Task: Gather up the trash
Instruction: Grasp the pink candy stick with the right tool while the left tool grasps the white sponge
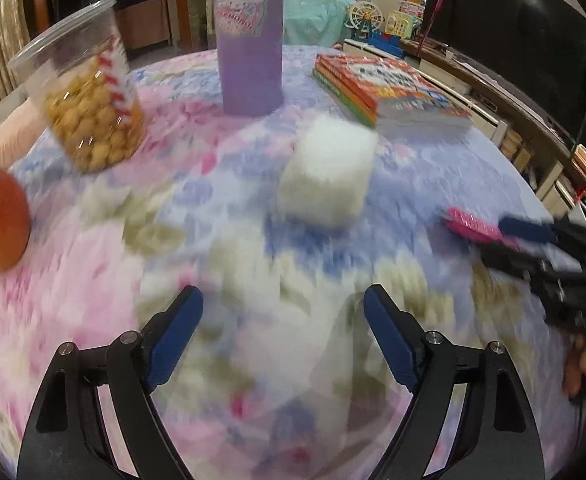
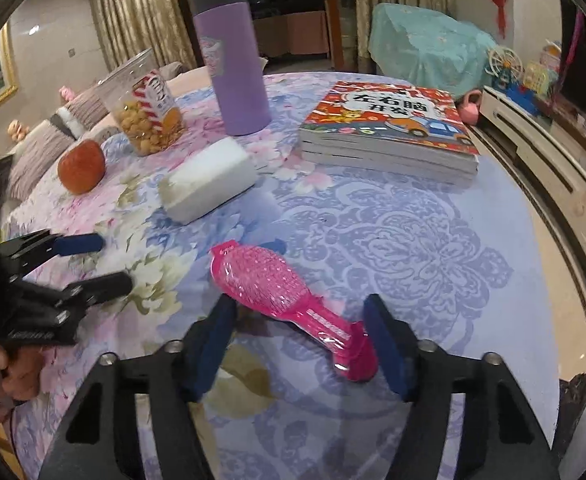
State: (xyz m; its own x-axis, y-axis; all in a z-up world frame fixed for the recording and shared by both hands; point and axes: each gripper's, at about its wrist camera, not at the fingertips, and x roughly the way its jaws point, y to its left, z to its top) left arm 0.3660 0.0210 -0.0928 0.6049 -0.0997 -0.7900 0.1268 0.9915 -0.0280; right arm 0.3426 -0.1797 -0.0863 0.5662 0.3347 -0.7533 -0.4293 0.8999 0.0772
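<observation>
Straddling the pink hairbrush (image 2: 293,304) on the floral tablecloth (image 2: 393,240), my right gripper (image 2: 299,344) has its blue fingers spread wide, the brush handle lying close against the right-hand pad and the bristle head pointing away from me; nothing is pinched. My left gripper (image 1: 283,332) hangs over bare cloth with its fingers likewise spread and nothing between them; its own view is smeared with blur. From the right wrist camera I see that gripper (image 2: 93,264) at the left edge of the table, jaws apart. Beyond the brush lies a white foam block (image 2: 209,180), on its side and alone on the cloth, the likeliest piece of trash that I can make out. Left of it sits an orange fruit (image 2: 81,166). Behind these stands a clear plastic jar (image 2: 143,110), lidless as far as I can tell, roughly half full of small round golden snacks, with a red-and-white striped label. Beside it rises a lilac flask (image 2: 233,64) with a dark cap; its contents are hidden. A stack of picture books (image 2: 389,128) lies to the right, well apart from the jar.
</observation>
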